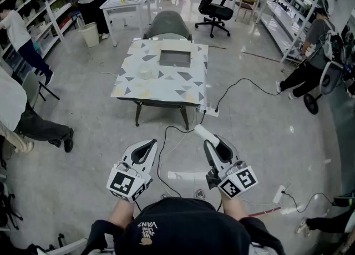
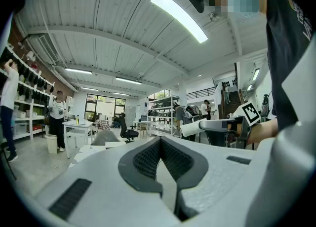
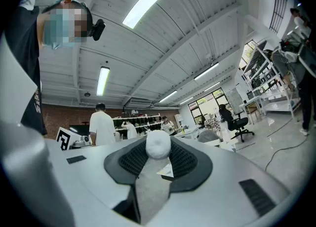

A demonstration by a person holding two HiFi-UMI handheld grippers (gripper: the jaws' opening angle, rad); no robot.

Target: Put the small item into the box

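1. Small item = white cylinder (image 1: 201,132). It is off the table, clamped in the right gripper (image 1: 215,147) and carried above the floor in front of the person.
2. Right gripper: jaws partly apart and closed onto the cylinder. Its own view shows the round white end sitting between the pads, so the grip looks firm.
3. Cylinder long axis: it sticks out past the fingertips, roughly in line with the jaws. In the head view the free end points ahead and a bit to the person's left.
4. Key relation: the box (image 1: 175,52), a dark rectangular tray, sits on the far half of the patterned table (image 1: 166,86). It lies ahead of the right gripper, slightly left and well apart, with bare floor and a cable between.
5. The free end already aims roughly toward the table. Judgement: next is a walk or reach forward, then lowering the cylinder over the box opening. Not yet near enough to release.
6. Left gripper (image 1: 148,145): tips together with nothing between them, held just beside the right one at about the same range from the table. The right is the working hand.
7. A small round pale thing (image 1: 145,73) sits on the table left of the box. Can't tell what it is.
8. Risk (judgement): the cylinder could roll off or catch the rim if it goes in tilted.
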